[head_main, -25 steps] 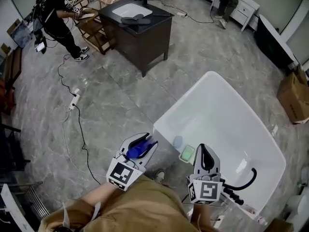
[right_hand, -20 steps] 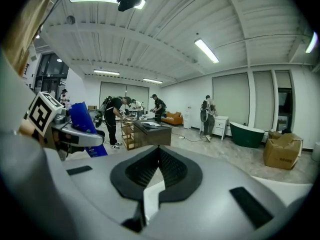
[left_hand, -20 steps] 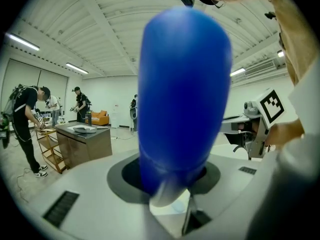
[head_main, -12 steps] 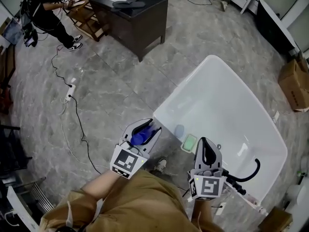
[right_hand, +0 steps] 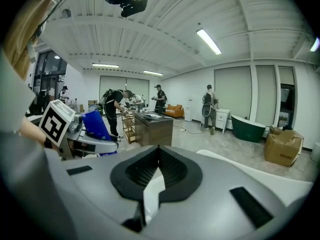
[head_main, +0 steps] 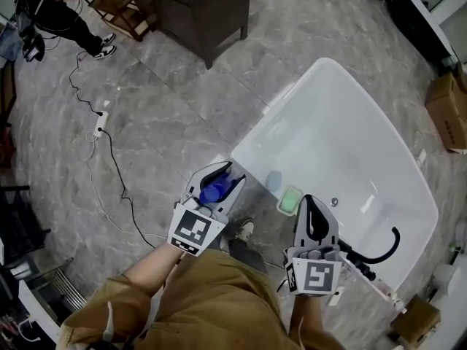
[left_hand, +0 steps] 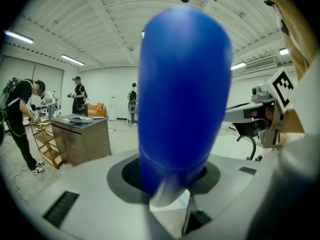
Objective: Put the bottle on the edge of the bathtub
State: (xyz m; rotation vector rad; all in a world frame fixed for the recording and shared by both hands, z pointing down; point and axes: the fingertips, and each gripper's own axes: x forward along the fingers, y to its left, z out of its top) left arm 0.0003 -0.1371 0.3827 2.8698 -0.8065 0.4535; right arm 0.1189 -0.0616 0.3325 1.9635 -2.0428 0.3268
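A blue bottle (head_main: 212,192) sits between the jaws of my left gripper (head_main: 222,173), which is shut on it just off the white bathtub's (head_main: 273,108) near left corner. The same bottle (left_hand: 182,94) fills the left gripper view. My right gripper (head_main: 314,221) hangs over the tub's near rim, shut with nothing in it. In the right gripper view the bottle (right_hand: 95,125) shows at the left and the tub rim (right_hand: 240,166) lies below the jaws. A green pad (head_main: 290,200) and a pale blue thing (head_main: 273,180) lie inside the tub.
A black faucet (head_main: 383,250) curves over the tub's near right end. A dark cabinet (head_main: 197,6) stands at the back, with a person (head_main: 51,13) beside a wooden shelf. A power strip and cable (head_main: 101,122) run across the floor. A cardboard box (head_main: 446,100) is at the right.
The view has shifted forward, so the tub now lies closer under both grippers. The left gripper with the bottle has come nearer the tub's corner. Both grips are unchanged.
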